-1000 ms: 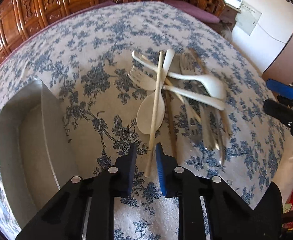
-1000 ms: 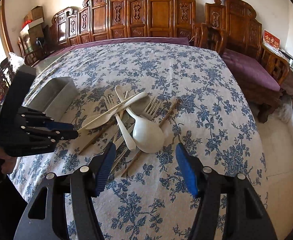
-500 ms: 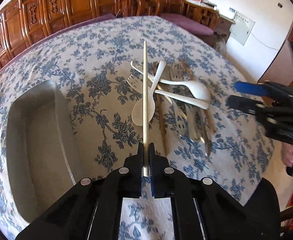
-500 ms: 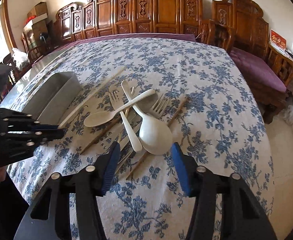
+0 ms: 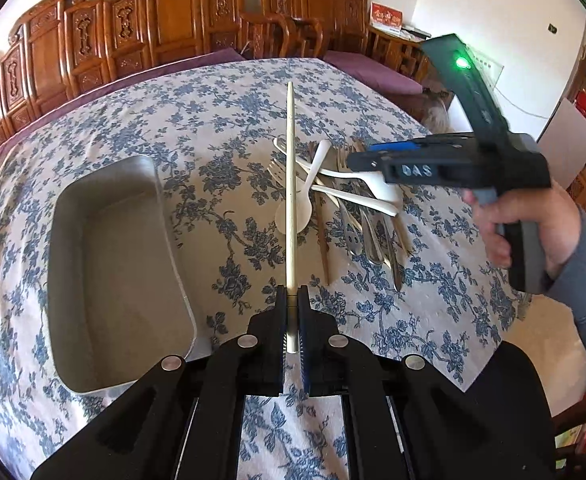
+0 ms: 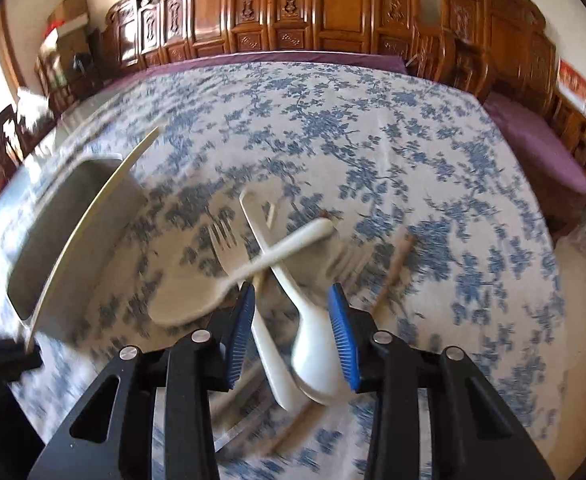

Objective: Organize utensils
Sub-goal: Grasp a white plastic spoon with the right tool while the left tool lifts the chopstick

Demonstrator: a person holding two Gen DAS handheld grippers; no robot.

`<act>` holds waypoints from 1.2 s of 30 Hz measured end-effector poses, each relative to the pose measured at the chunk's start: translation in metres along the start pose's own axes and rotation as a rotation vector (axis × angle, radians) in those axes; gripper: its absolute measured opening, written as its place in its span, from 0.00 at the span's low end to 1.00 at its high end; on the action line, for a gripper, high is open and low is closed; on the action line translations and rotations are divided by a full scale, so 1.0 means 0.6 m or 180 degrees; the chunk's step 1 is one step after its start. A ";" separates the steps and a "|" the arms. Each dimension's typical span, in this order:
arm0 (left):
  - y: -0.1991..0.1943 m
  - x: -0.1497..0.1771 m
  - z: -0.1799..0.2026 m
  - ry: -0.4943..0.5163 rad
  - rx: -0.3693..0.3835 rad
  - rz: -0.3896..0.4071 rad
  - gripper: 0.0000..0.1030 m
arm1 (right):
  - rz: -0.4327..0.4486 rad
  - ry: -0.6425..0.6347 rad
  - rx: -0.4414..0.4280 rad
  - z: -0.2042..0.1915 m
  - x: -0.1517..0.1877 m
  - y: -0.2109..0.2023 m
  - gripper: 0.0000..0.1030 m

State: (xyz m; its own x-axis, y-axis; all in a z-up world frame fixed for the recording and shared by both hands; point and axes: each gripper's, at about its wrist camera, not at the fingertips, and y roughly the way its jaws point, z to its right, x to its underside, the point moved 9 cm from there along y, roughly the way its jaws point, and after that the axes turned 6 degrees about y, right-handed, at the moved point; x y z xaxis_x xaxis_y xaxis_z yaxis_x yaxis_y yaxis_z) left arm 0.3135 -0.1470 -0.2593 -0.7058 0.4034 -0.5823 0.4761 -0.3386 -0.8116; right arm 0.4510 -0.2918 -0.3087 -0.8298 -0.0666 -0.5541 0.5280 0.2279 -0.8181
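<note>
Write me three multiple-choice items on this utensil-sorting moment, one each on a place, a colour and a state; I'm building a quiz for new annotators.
1. Where does the metal tray lie, seen from the left wrist camera?
A. Left of the utensil pile
B. Right of the utensil pile
C. Under the utensil pile

2. What colour are the pads of the right gripper?
A. Red
B. Blue
C. Yellow

3. What is the left gripper doing?
A. Standing open over the tray
B. Clamped shut on a pale chopstick
C. Clamped shut on a metal fork

Key: 1 A, the tray sits left of the utensil pile on the floral tablecloth. 2 B, ribbed blue pads face each other, closing around a white spoon. 3 B, the pale chopstick runs straight out from between its shut jaws.
</note>
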 end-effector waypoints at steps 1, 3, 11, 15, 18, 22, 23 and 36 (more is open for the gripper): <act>-0.005 0.001 -0.004 -0.0010 -0.0008 0.0020 0.04 | 0.0003 0.0040 -0.0039 -0.007 -0.003 0.002 0.39; -0.013 0.003 -0.011 -0.0032 -0.0015 0.0045 0.04 | -0.0026 0.0085 -0.0101 -0.021 -0.006 0.010 0.39; -0.044 0.014 -0.043 -0.0153 -0.0020 0.0144 0.04 | -0.0167 0.0360 -0.0081 -0.061 0.009 0.046 0.39; -0.052 0.018 -0.053 -0.0189 -0.0015 0.0162 0.04 | -0.0221 0.0670 -0.0099 -0.045 0.005 0.073 0.39; -0.059 0.021 -0.057 -0.0203 -0.0009 0.0184 0.04 | -0.0205 0.0771 -0.0113 -0.041 0.000 0.083 0.36; -0.065 0.022 -0.061 -0.0218 -0.0006 0.0198 0.04 | -0.0220 0.0802 -0.0026 -0.033 -0.004 0.093 0.21; -0.066 0.023 -0.061 -0.0220 -0.0006 0.0199 0.04 | -0.0206 0.0824 -0.0029 -0.029 -0.004 0.092 0.19; -0.087 0.028 -0.065 -0.0229 -0.0121 0.0218 0.04 | -0.0107 0.0761 -0.0070 -0.022 -0.009 0.047 0.01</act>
State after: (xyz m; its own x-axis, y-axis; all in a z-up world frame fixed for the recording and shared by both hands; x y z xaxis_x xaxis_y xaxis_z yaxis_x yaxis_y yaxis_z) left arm 0.2975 -0.0893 -0.2288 -0.7062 0.3178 -0.6327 0.5431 -0.3301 -0.7720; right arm 0.4677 -0.2724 -0.3268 -0.8675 0.1569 -0.4721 0.4974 0.2508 -0.8305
